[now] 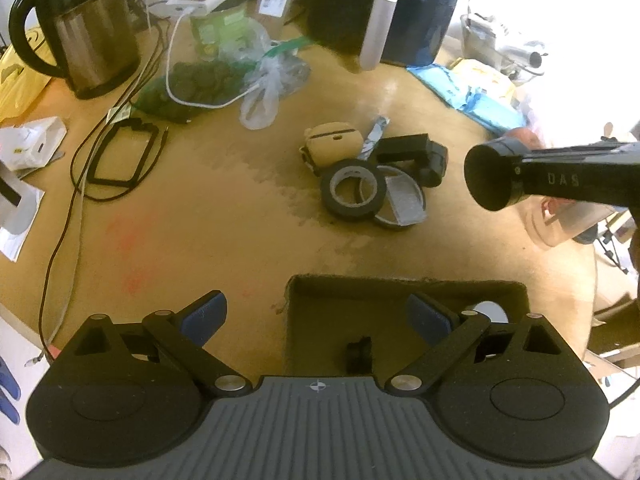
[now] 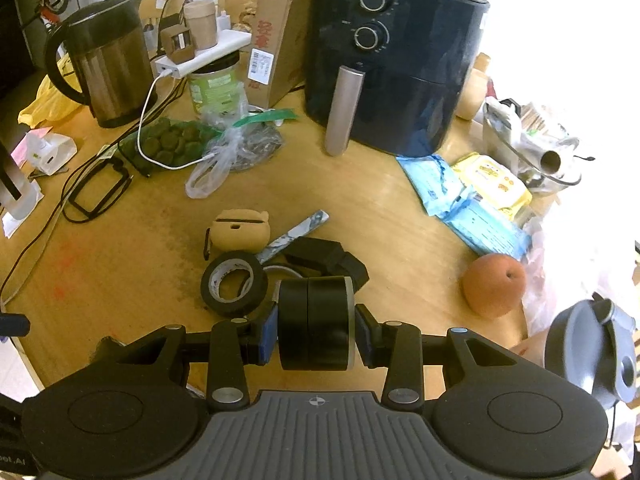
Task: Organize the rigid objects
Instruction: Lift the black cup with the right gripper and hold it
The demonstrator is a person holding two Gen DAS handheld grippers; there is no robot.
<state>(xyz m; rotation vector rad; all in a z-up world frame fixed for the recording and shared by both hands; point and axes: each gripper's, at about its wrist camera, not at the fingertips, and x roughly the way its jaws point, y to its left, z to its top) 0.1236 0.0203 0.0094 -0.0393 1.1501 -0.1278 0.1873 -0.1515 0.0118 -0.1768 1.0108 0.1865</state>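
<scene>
Item: black puck (image 2: 316,322), clamped in my right gripper (image 2: 316,330); left gripper (image 1: 316,316) spread, empty.
Risk, I judged: smooth rim could slip short of the box (image 1: 404,288) at 6 o'clock.

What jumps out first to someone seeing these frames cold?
The right gripper clamps a black cylindrical object low in the right wrist view, just in front of the pile of small items with the black tape roll. In the left wrist view, the left gripper is open above a brown box at the near table edge. Behind, the black air fryer and the kettle dominate the cluttered wooden table.
</scene>
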